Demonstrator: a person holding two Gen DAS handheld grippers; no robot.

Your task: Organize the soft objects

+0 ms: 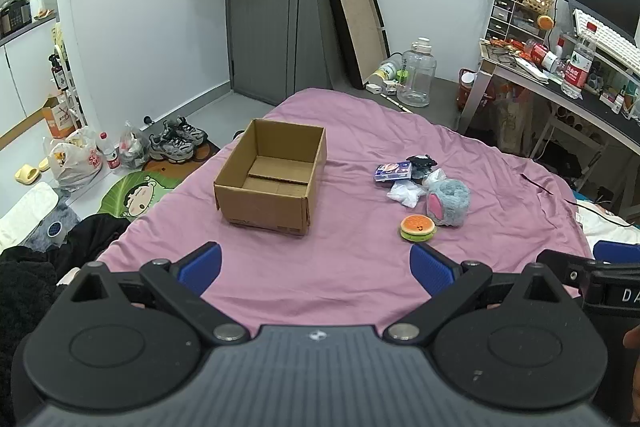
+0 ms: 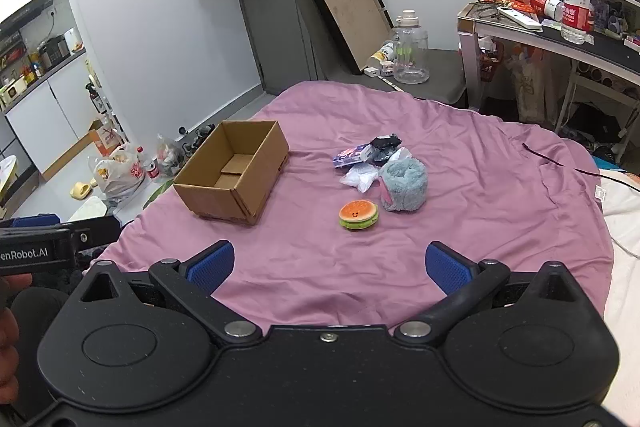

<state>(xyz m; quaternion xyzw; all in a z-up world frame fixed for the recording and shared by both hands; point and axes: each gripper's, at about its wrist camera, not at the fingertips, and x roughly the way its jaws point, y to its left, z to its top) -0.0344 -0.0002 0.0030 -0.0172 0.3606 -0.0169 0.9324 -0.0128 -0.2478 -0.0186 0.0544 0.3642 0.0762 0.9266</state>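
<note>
Both grippers, left gripper (image 1: 316, 267) and right gripper (image 2: 330, 265), hang wide apart, empty. That burger plush (image 2: 359, 214) looks light and squashy; pinch its sides, then carry it to the box (image 2: 232, 173).

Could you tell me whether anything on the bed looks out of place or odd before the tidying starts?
Nothing looks damaged or spilled. The cardboard box stands upright and empty on the purple sheet, while the soft things lie in a loose heap to its right: burger toy, fluffy blue toy, crumpled plastic bag. Both grippers hang open.
</note>
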